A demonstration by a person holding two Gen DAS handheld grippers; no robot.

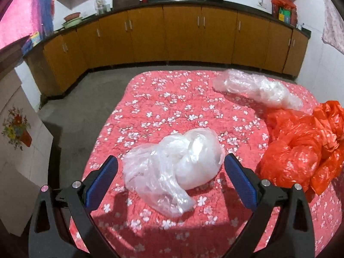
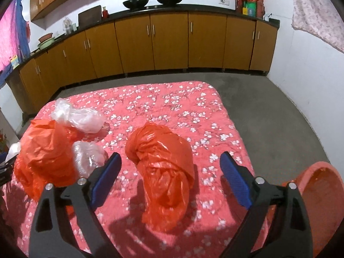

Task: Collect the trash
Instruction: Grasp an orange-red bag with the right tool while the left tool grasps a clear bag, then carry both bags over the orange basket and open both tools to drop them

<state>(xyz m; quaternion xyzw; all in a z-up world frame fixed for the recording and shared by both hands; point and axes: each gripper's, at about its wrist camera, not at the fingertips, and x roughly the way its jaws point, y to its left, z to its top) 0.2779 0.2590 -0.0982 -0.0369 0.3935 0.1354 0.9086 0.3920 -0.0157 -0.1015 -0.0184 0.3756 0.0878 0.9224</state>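
Note:
A crumpled clear plastic bag [image 1: 174, 167] lies on the red flowered cloth [image 1: 172, 107], between the spread fingers of my open left gripper [image 1: 171, 160]. A second clear bag [image 1: 258, 88] lies farther right, and a big orange bag [image 1: 301, 148] lies beside it. In the right wrist view, a twisted orange plastic bag [image 2: 163, 172] lies between the spread fingers of my open right gripper [image 2: 171, 159]. The big orange bag [image 2: 45, 154] and clear bags [image 2: 79, 118] lie to its left. Neither gripper holds anything.
An orange-pink basin [image 2: 322, 204] stands at the lower right by the cloth's edge. Wooden cabinets [image 2: 172, 43] under a dark counter with woks line the far wall. Grey floor [image 2: 268, 107] surrounds the cloth. A white flowered panel [image 1: 17, 129] stands at the left.

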